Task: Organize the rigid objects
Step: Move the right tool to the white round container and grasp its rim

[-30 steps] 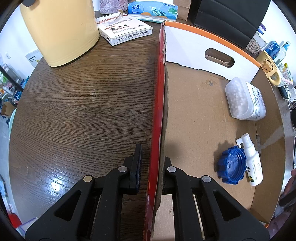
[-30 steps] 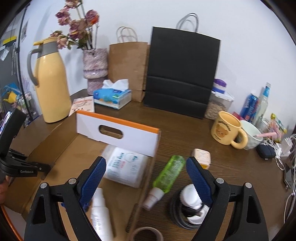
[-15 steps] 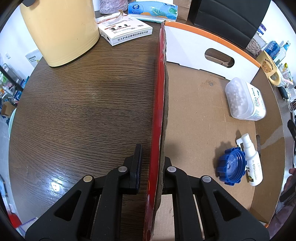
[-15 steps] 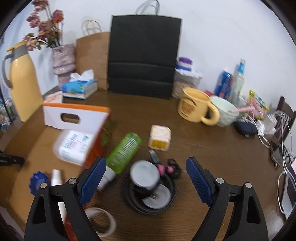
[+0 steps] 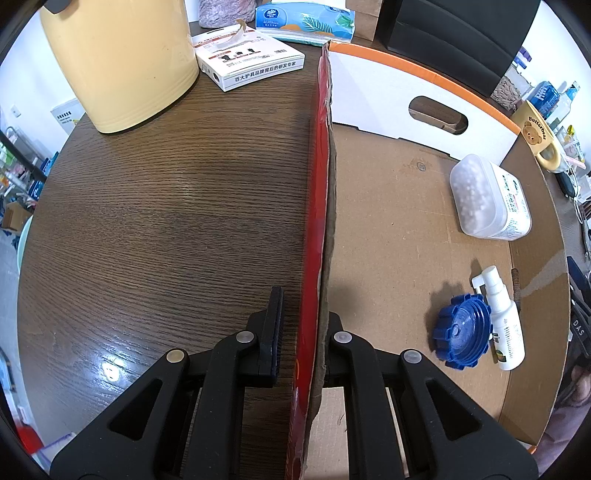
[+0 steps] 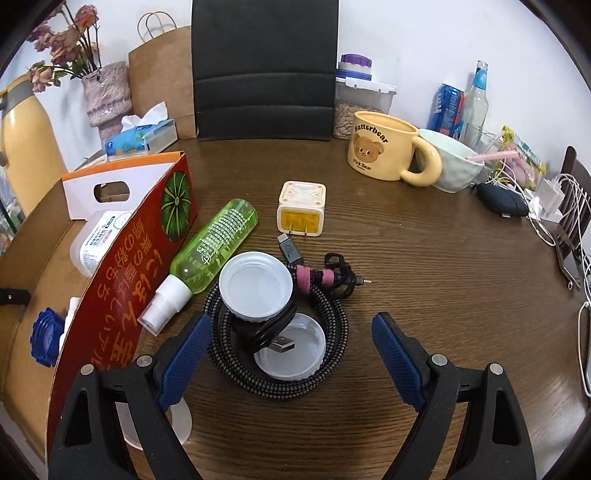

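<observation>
My left gripper [image 5: 301, 332] is shut on the red side wall [image 5: 317, 206] of a cardboard box. Inside the box lie a clear tub of white beads [image 5: 487, 199], a blue lid [image 5: 461, 339] and a small white spray bottle [image 5: 504, 328]. My right gripper [image 6: 291, 354] is open and empty above the table. Below it lie two clear plastic lids [image 6: 255, 284] and coiled cables [image 6: 332, 354]. A green spray bottle [image 6: 210, 251] lies against the box's red wall [image 6: 122, 273]. A cream plug cube [image 6: 301, 208] sits beyond.
A yellow thermos [image 5: 118, 62], a white carton [image 5: 251, 62] and a tissue pack [image 5: 303, 18] stand beyond the box. A yellow bear mug [image 6: 384, 147], a pale bowl [image 6: 450, 162], bottles, paper bags and a black bag [image 6: 264, 70] line the back. Cables [image 6: 554, 206] lie at right.
My right gripper has swung right from over the box and lowered toward the lids and cables on the table. My left gripper has kept its hold on the box wall.
</observation>
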Demonstrator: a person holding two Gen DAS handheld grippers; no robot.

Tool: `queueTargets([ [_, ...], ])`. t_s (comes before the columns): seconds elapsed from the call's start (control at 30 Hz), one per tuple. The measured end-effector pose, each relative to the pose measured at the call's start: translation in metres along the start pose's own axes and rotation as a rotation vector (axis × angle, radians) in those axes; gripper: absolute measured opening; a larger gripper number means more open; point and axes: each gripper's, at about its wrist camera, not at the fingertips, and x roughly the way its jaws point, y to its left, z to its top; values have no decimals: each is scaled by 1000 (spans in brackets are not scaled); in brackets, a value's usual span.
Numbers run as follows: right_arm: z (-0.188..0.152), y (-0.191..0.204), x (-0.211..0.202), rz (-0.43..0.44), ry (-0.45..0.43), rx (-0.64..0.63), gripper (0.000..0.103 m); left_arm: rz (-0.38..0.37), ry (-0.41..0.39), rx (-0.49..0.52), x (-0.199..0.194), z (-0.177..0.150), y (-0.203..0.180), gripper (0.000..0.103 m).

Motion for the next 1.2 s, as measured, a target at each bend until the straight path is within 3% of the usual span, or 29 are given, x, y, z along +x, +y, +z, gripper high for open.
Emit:
queueTargets([
  [0.4, 12, 8, 11, 27, -22, -17, 89, 0, 0, 0, 0, 0, 0, 7],
  [0.47, 13, 10, 13, 37, -19, -19, 64, 0, 0, 0, 0, 0, -1, 7],
  [0.57, 14, 12, 15, 57, -20, -22, 47, 0, 0, 0, 0, 0, -1, 7],
  [1.2, 14, 18, -12, 30, -151, -35, 45, 1, 0, 0, 0, 0, -2, 7],
])
